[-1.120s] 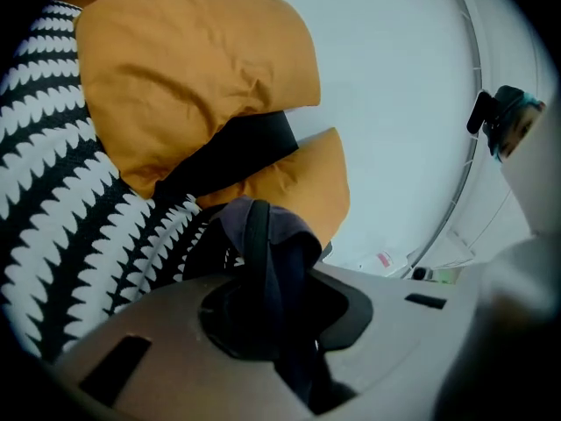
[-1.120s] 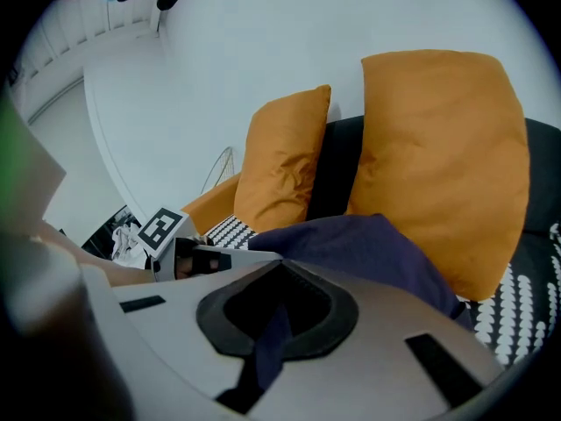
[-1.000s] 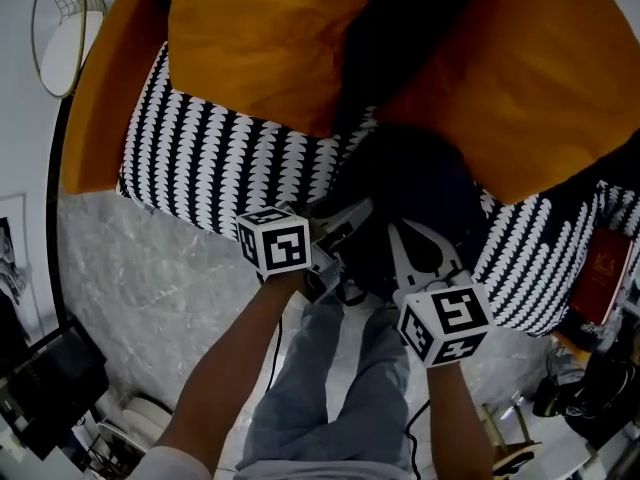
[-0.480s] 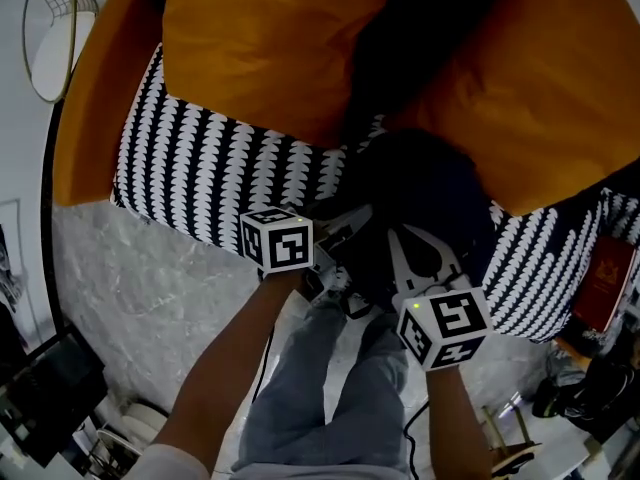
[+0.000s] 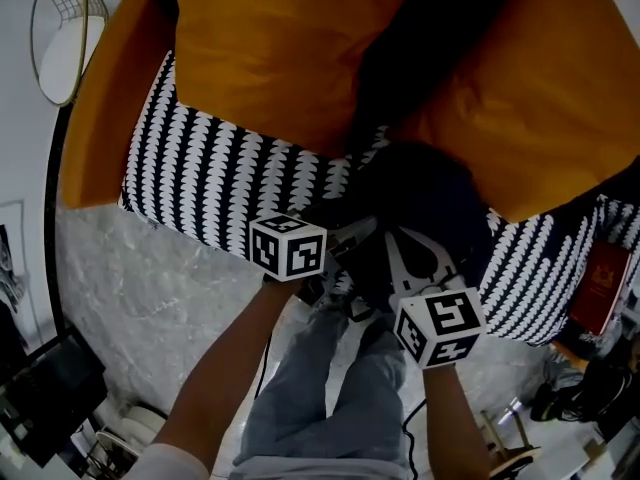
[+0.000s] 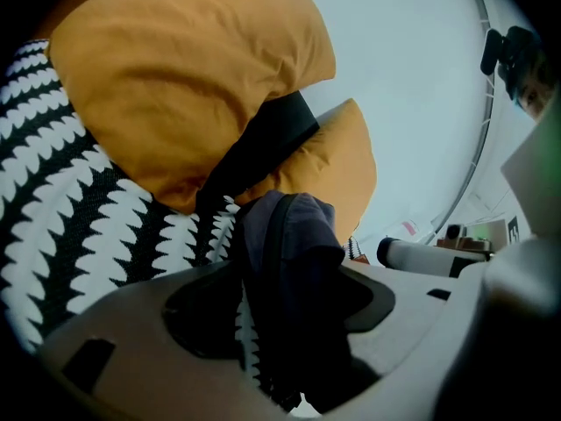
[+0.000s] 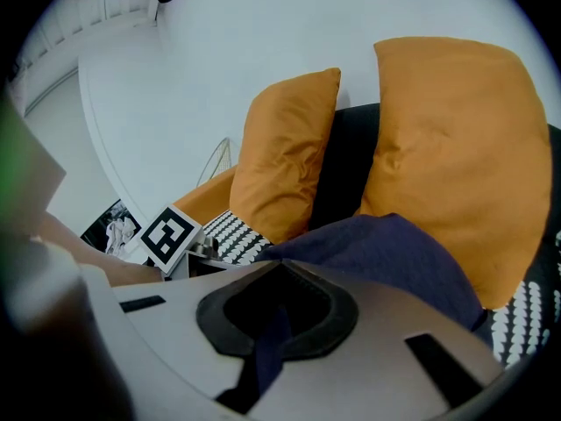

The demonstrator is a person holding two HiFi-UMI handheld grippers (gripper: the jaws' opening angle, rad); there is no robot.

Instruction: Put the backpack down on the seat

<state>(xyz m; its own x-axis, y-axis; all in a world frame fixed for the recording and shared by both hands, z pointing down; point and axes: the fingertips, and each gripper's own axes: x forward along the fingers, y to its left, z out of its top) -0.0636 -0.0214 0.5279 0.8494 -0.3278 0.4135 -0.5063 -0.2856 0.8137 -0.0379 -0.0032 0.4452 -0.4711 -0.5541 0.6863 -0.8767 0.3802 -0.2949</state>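
Note:
The dark navy backpack (image 5: pixel 425 193) rests on the black-and-white patterned seat (image 5: pixel 210 168), leaning against the orange pillows (image 5: pixel 270 48). My left gripper (image 5: pixel 345 240) is at its near left side. Its jaws have just been opening and stand wide apart in the left gripper view. A fold of backpack fabric (image 6: pixel 302 235) hangs loose between them at my left gripper (image 6: pixel 280 301). My right gripper (image 5: pixel 415 258) is at the bag's near edge. In the right gripper view my right gripper (image 7: pixel 276 323) is shut on a navy strip of the backpack (image 7: pixel 394 253).
A second orange pillow (image 5: pixel 540 88) leans at the right with a dark gap between the two. A red book (image 5: pixel 600 288) lies on the seat's right end. A gold wire object (image 5: pixel 65 28) stands far left. Marble floor (image 5: pixel 130 278) and the person's legs (image 5: pixel 320 388) are below.
In the head view the left gripper's cube has shifted a little right and down, closer to the backpack. The right gripper and the backpack keep their places.

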